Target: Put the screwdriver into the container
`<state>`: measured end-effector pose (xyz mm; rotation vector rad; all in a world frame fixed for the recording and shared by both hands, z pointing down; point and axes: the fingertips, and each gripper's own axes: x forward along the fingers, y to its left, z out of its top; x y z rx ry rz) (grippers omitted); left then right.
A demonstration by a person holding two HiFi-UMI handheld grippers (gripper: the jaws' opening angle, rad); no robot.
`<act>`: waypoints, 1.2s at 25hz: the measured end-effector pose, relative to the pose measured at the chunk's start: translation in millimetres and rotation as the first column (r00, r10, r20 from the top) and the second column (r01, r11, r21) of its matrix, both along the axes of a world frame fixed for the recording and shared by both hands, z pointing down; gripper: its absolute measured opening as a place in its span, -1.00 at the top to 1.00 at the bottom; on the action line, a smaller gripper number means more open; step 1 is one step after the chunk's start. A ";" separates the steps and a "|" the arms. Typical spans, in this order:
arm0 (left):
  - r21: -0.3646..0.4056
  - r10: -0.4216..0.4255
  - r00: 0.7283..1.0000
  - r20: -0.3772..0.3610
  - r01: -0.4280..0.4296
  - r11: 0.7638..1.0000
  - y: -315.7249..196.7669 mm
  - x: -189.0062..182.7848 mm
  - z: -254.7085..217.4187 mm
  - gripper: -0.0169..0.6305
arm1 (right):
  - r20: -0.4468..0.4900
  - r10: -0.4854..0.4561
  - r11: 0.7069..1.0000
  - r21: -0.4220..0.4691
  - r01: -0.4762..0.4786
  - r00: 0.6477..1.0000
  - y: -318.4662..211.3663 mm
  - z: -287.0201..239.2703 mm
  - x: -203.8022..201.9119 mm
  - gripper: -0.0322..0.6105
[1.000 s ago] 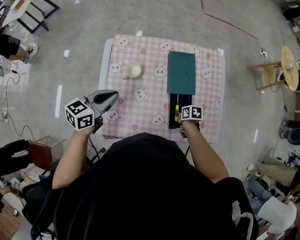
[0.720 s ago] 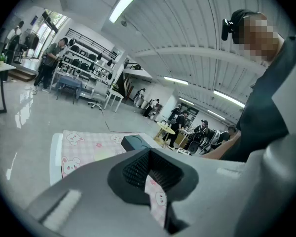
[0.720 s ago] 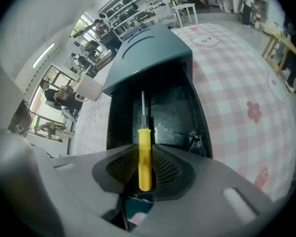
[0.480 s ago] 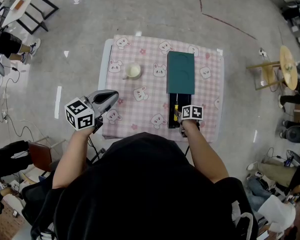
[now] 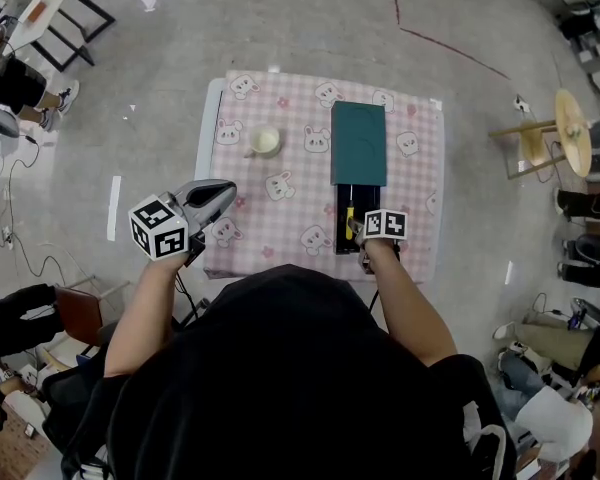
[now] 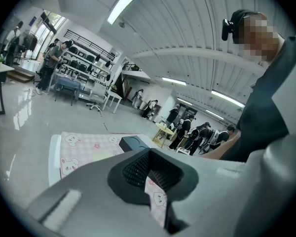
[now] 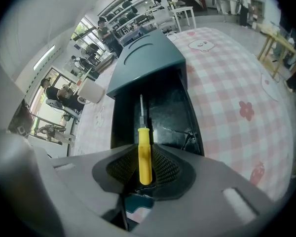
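right gripper (image 7: 144, 171): clamped on the handle of the yellow-handled, thin metal-shafted screwdriver (image 7: 144, 149) | screwdriver: shaft points ahead over the open black end of the long teal-lidded container (image 7: 147, 58) | left gripper (image 6: 149, 174): jaws together, nothing held, beside the pink checked tablecloth (image 5: 280, 218)

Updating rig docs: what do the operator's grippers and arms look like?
The left gripper and right gripper both have light grey wedge-shaped jaws with black ribbed pads and a white cube of black square markers. Operator wears a black top.
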<state>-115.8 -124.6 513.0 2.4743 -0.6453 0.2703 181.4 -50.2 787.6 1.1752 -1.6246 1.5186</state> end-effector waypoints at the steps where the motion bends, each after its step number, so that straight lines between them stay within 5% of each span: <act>1: 0.001 0.001 1.000 -0.002 -0.001 1.000 0.5 -0.6 -0.1 0.95 | -0.001 0.003 1.000 0.002 -0.003 1.000 0.3 -1.0 0.3 0.52; 30: 0.047 0.021 0.999 -0.025 -0.020 0.999 36.8 -7.9 -14.1 0.95 | -0.018 0.033 0.991 0.133 -0.030 0.999 6.3 -51.5 10.2 0.54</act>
